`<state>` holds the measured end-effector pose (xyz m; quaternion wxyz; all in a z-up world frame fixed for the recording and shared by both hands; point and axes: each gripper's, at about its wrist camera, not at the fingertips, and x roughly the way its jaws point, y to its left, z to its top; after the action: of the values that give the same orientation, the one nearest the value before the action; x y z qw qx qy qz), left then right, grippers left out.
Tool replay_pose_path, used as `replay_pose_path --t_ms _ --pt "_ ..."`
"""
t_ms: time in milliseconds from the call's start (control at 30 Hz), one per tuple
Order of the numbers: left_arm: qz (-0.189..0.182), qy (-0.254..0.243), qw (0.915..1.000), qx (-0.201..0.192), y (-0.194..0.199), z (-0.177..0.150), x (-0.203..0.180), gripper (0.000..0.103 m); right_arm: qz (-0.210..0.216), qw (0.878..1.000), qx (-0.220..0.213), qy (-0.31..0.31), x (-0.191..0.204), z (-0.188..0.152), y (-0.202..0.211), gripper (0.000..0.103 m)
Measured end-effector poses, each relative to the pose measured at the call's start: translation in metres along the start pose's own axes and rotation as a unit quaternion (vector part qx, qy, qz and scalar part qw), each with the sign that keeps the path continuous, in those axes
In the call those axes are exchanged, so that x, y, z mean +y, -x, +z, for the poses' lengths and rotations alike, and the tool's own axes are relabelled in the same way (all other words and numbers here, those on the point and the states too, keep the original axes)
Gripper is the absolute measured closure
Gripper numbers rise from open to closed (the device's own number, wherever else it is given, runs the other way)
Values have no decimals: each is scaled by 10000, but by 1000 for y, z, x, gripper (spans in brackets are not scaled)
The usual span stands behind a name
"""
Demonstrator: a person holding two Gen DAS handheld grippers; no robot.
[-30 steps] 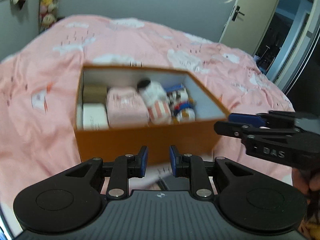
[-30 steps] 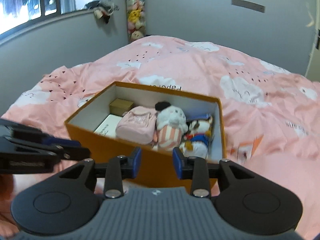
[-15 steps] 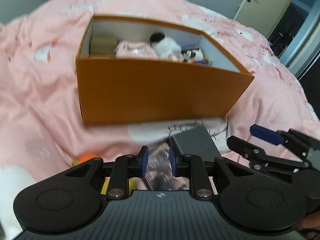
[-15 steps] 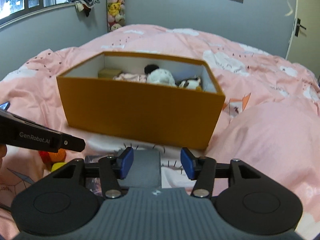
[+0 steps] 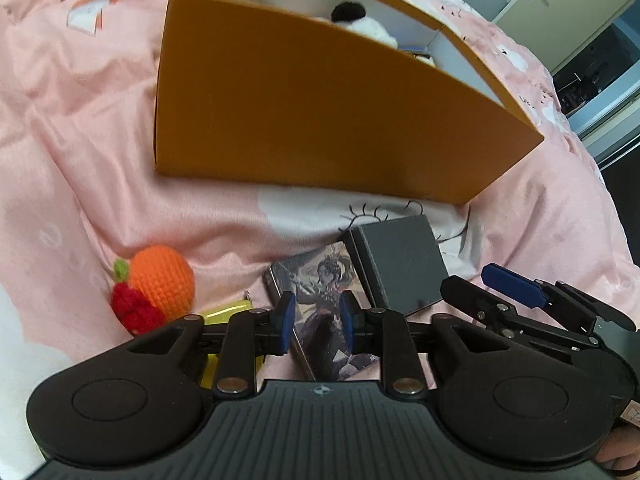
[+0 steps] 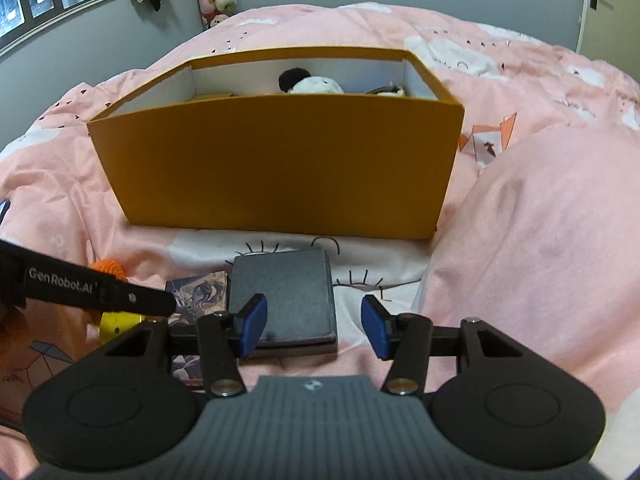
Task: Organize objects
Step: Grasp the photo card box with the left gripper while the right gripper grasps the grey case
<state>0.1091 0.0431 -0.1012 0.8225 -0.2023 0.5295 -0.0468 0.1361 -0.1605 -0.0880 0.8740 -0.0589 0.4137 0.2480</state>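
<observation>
Low over the bed (image 6: 540,220), both claws point down at loose items lying in front of an orange box (image 6: 280,168). Left claw (image 5: 316,322): jaws opening, pads apart, nothing gripped; a picture card (image 5: 320,304) lies flat on the pink cover under and between the pads, but contact cannot be told. Right claw (image 6: 314,326): jaws parted wide, holding nothing; its left pad sits over the near edge of a grey box (image 6: 282,296), its right pad over bare bedding. Grey box lies flat, just beside the card on the card's right, both a little short of the orange box's near wall. Left of the card, a crocheted orange (image 5: 162,280) with a red knitted bit touching its lower left; a yellow item (image 5: 224,316) sits partly hidden behind the left claw's frame. Orange box stands open on the cover; over its near wall shows a white plush (image 6: 312,84) with a black ear, other contents mostly hidden. Right claw's fingers enter the left wrist view at lower right, close to the grey box. Far wall grey; window at upper left in the right wrist view, door at far right.
</observation>
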Motion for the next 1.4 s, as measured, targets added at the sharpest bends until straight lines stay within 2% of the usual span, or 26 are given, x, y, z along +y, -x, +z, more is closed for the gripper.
replay_pose_path --t_ms 67,100,433,567,700,800,967,1000,1067,1100,1233,1400 --pt "-24 75 10000 48 -3 0 3 55 77 9999 72 -112 -3 1 -3 49" --pt "-49 118 9999 59 -4 1 5 54 118 9997 106 -183 -5 1 -5 49" --pt "-247 561 9968 520 -27 2 19 49 433 9962 465 -591 -18 0 -25 48" --pt "-329 694 9951 623 -35 3 23 41 617 9929 577 -843 -25 -1 -33 44" --pt "-386 800 9936 696 -43 4 25 34 851 9874 712 -1130 -34 0 -44 38" --pt "-385 786 9935 729 -47 6 24 29 1068 9829 785 -1279 -39 1 -51 37" --pt "-343 745 9937 766 -53 9 21 28 1397 9713 887 -1708 -53 3 -66 37" --pt "-337 714 9940 761 -53 9 20 32 1486 9683 902 -1792 -55 3 -69 37" --pt "-344 719 9941 735 -51 9 19 33 1554 9653 905 -1894 -58 3 -71 39" --pt "-328 718 9944 699 -49 8 19 41 1573 9641 887 -1947 -60 3 -70 43" --pt "-296 782 9949 563 -36 6 22 59 1570 9604 848 -2140 -65 4 -61 54" --pt "-461 538 9970 311 -12 6 19 74 1562 9630 770 -2055 -67 8 -35 63"
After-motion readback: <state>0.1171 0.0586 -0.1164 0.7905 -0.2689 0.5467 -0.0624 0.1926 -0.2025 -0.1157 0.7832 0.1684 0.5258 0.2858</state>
